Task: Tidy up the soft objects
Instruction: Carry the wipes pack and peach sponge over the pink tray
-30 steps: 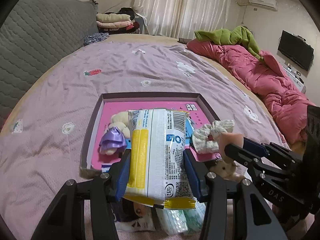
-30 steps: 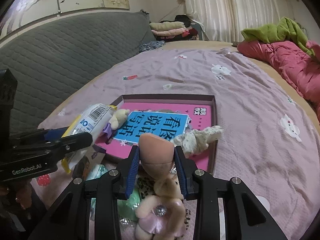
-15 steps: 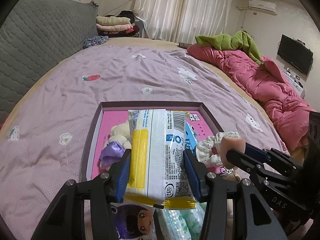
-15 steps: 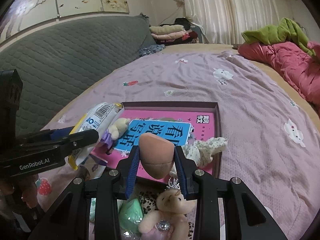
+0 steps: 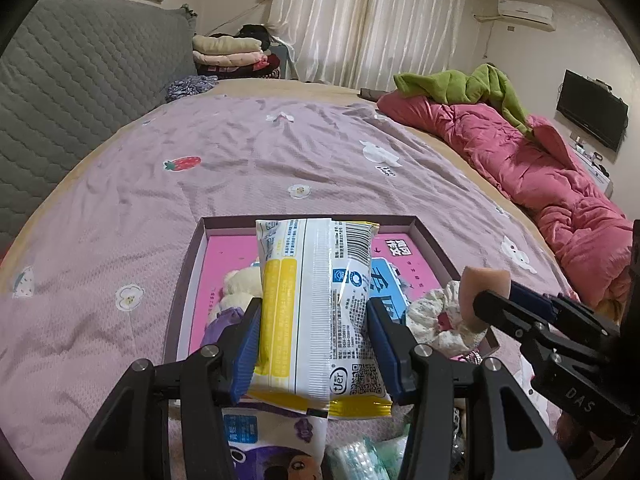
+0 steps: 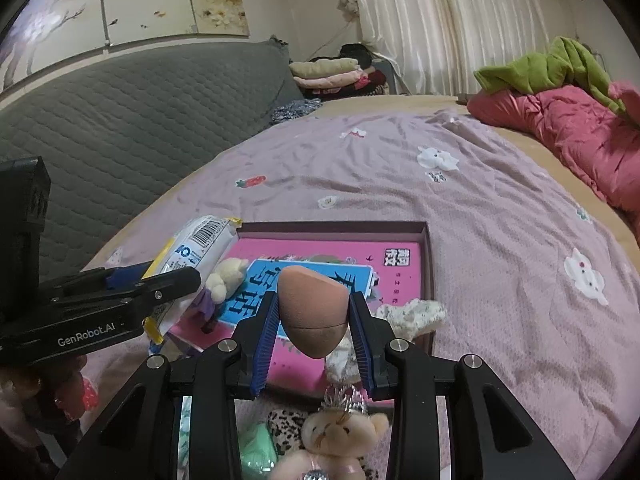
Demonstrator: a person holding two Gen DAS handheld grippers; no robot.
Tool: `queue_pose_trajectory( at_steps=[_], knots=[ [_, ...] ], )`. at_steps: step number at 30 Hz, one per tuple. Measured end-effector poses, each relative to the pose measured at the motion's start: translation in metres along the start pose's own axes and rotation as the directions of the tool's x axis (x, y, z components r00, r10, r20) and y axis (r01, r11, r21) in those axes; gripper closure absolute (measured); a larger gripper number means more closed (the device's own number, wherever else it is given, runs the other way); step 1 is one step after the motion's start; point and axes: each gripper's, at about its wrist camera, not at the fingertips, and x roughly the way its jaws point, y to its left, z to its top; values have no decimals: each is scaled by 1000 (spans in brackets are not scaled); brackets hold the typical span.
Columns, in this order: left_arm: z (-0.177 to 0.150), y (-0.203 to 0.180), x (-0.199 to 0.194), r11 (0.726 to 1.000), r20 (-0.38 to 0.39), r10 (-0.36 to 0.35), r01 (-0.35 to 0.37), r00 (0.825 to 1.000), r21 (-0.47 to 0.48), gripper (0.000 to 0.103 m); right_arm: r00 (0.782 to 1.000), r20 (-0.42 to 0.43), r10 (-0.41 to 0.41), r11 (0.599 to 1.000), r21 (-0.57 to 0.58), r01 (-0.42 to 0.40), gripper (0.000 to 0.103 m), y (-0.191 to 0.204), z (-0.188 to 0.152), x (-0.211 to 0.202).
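Observation:
My left gripper (image 5: 314, 320) is shut on a white and yellow tissue pack (image 5: 316, 300) and holds it above the near edge of a shallow box (image 5: 308, 219) with a pink book (image 6: 340, 256) inside. My right gripper (image 6: 314, 318) is shut on a tan makeup sponge (image 6: 312, 312), held over the box's near side. In the box lie a cream plush bear (image 6: 226, 276) with a purple bow and a floral scrunchie (image 6: 412, 314) at its right edge. The sponge (image 5: 482, 284) shows at the right of the left wrist view.
The box sits on a purple bedsheet (image 5: 260, 160). A small bear with a crown (image 6: 340, 436), green items (image 6: 256, 452) and a printed pack (image 5: 276, 452) lie near me. A pink quilt (image 5: 540, 172) lies right, a grey headboard (image 6: 120, 112) left.
Both grippers have pulled back and risen a little with their objects; the box now appears farther ahead. Neither grip has changed.

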Motion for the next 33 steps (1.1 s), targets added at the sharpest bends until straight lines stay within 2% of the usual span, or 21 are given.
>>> queue_pose_trajectory(
  at_steps=[12,22,29,33],
  knots=[
    [-3,4,25,1000,-45,15,-15,999,13,52,998,-60,-6,1000,-5,6,67,-3,3,28],
    [-6,2,41,999,-73,22,-20,997,30,52,991,-132,31,999,-35,-36,67,8,-4,47],
    [-11,0,53,999,-112,-15,20,994,42,52,983,-181,25,999,-39,-33,66,8,-11,55],
    [-15,-2,58,999,-126,-11,18,992,51,52,981,-191,22,999,-45,-31,66,9,-11,57]
  ],
)
